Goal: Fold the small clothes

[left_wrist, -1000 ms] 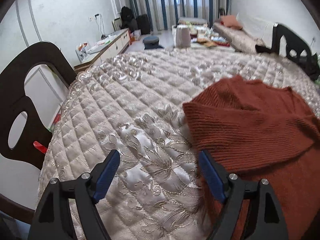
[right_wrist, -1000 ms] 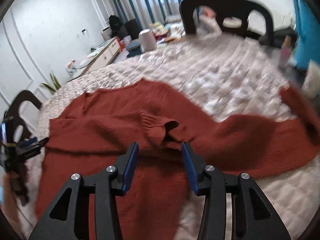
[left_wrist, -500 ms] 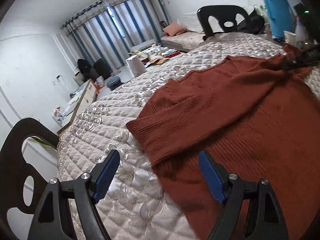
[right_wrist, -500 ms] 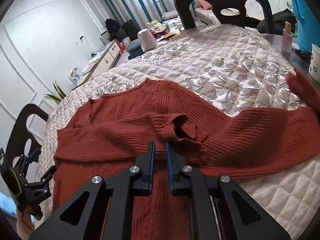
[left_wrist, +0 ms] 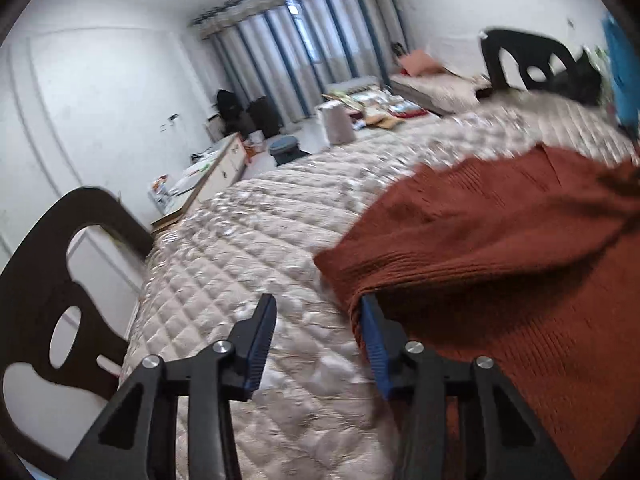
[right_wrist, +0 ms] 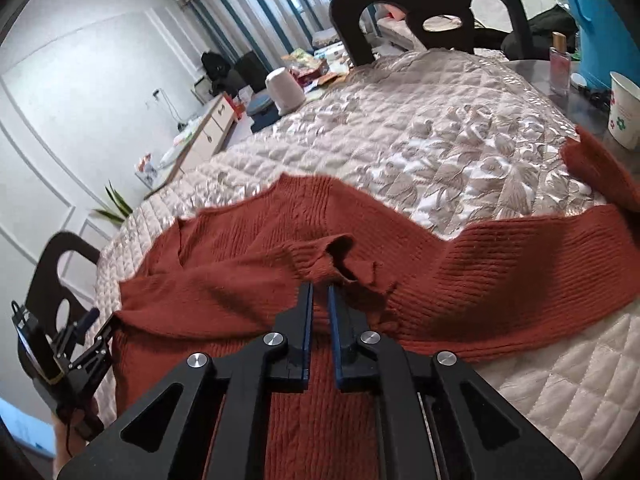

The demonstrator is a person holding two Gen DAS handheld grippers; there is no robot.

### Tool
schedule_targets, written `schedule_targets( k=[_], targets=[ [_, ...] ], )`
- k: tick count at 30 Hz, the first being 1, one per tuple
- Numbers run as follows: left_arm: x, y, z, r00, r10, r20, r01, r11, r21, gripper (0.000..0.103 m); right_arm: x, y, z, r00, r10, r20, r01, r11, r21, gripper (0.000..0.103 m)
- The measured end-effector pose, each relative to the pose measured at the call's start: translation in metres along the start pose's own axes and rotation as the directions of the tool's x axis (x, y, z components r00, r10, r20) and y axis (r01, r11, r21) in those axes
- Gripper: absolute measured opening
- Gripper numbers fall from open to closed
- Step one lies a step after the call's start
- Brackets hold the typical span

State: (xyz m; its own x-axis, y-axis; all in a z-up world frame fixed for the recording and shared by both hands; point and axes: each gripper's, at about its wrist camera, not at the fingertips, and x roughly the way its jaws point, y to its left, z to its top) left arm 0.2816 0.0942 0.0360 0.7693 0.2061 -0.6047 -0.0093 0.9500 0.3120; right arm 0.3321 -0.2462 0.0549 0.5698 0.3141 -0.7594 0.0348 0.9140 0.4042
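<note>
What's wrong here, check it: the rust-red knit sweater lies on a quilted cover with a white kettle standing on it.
The kettle stands beyond the quilted cover, not on it; the right wrist view shows this. The rust-red knit sweater does lie on that cover.

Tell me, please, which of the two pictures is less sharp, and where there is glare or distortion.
Left wrist view: motion blur smears the red sweater and the far chair. Right wrist view: mostly sharp, only the sweater's near-left part is soft, and glare shines on the quilted cover. Both views: fisheye bending curves walls and curtains, with dark corners.
</note>
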Motion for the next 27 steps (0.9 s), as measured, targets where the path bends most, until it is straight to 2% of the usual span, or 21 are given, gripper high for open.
schedule_targets(
  k=[3,5,8,10,12,13,15,17,20,21,22,23,24,26,27],
  targets=[
    [-0.005,0.009,-0.003,1.0,-0.017,0.008,0.018,0.999,-0.029,0.046,-0.003,-0.003,0.004,1.0,-0.021,0.007,0.021,1.0,0.005,0.008],
    [-0.003,0.007,-0.005,0.999,-0.034,-0.009,0.034,0.999,-0.009,0.047,-0.003,-0.004,0.006,0.999,-0.047,0.013,0.047,0.999,-0.005,0.008],
    [0.002,0.002,-0.012,1.0,-0.007,-0.025,0.007,1.0,0.025,0.048,-0.001,-0.004,0.005,1.0,0.022,-0.004,-0.023,1.0,-0.013,0.008],
    [0.004,0.008,-0.015,0.998,-0.032,-0.051,0.031,0.999,-0.02,0.048,0.0,-0.002,0.0,0.999,0.048,-0.007,-0.048,0.998,-0.032,0.018],
    [0.004,0.014,-0.014,0.998,-0.049,-0.049,0.046,0.998,-0.053,0.049,0.002,0.006,-0.005,0.999,0.047,-0.009,-0.048,0.993,-0.105,0.026],
    [0.004,0.015,-0.015,0.997,-0.05,-0.051,0.047,0.997,-0.058,0.049,0.004,0.011,-0.008,1.0,0.028,-0.009,-0.03,0.988,-0.149,0.026],
    [0.006,0.015,-0.016,0.997,-0.052,-0.06,0.049,0.997,-0.061,0.049,0.008,0.023,-0.014,0.996,-0.082,0.026,0.086,0.959,-0.271,0.026],
    [0.005,0.015,-0.017,0.997,-0.054,-0.059,0.05,0.996,-0.068,0.049,0.009,0.027,-0.02,0.993,-0.109,0.055,0.121,0.935,-0.332,0.026],
    [0.005,0.016,-0.017,0.996,-0.061,-0.062,0.057,0.996,-0.073,0.049,0.001,0.028,-0.031,0.998,0.062,0.014,-0.052,0.928,-0.369,0.028],
    [0.006,0.017,-0.017,0.996,-0.063,-0.065,0.057,0.995,-0.078,0.049,-0.002,0.028,-0.033,0.997,0.072,0.023,-0.058,0.927,-0.372,0.035],
    [0.006,0.017,-0.017,0.996,-0.058,-0.065,0.053,0.996,-0.076,0.049,-0.005,0.028,-0.034,0.997,0.072,0.039,-0.053,0.926,-0.375,0.048],
    [0.005,0.015,-0.017,0.997,-0.055,-0.063,0.051,0.996,-0.069,0.049,-0.006,0.027,-0.034,0.996,0.08,0.048,-0.056,0.924,-0.377,0.054],
    [0.004,0.014,-0.017,0.997,-0.051,-0.059,0.047,0.997,-0.065,0.049,-0.008,0.027,-0.034,0.994,0.103,0.046,-0.078,0.923,-0.376,0.058],
    [0.003,0.015,-0.017,0.997,-0.054,-0.055,0.05,0.997,-0.066,0.049,-0.01,0.025,-0.033,0.987,0.15,0.062,-0.117,0.92,-0.374,0.058],
    [0.004,0.016,-0.017,0.997,-0.057,-0.058,0.053,0.996,-0.07,0.049,-0.007,0.027,-0.031,0.991,0.112,0.075,-0.076,0.923,-0.377,0.058]
  ],
)
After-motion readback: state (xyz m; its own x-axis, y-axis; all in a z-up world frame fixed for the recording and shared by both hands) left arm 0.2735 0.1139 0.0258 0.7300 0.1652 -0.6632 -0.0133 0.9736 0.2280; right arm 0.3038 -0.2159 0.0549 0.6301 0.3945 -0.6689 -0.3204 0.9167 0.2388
